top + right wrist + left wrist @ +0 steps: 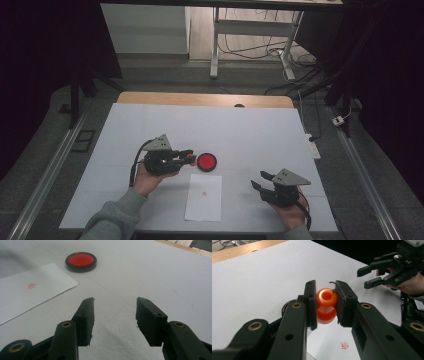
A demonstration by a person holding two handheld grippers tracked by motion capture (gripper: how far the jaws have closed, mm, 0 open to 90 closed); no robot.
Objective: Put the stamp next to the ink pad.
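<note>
Left gripper (326, 302) level, jaws clamping orange stamp (326, 305), right gripper (115, 322) jaws apart

Glossy orange plastic stamp (326, 305); matt white paper (204, 197).

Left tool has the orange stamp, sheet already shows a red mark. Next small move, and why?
Probably carry the orange stamp over the red ink pad and lower it there. The left tool is shut on the stamp right beside the pad, the paper sheet already bears a red mark, and the right tool is open with nothing between its jaws.
</note>
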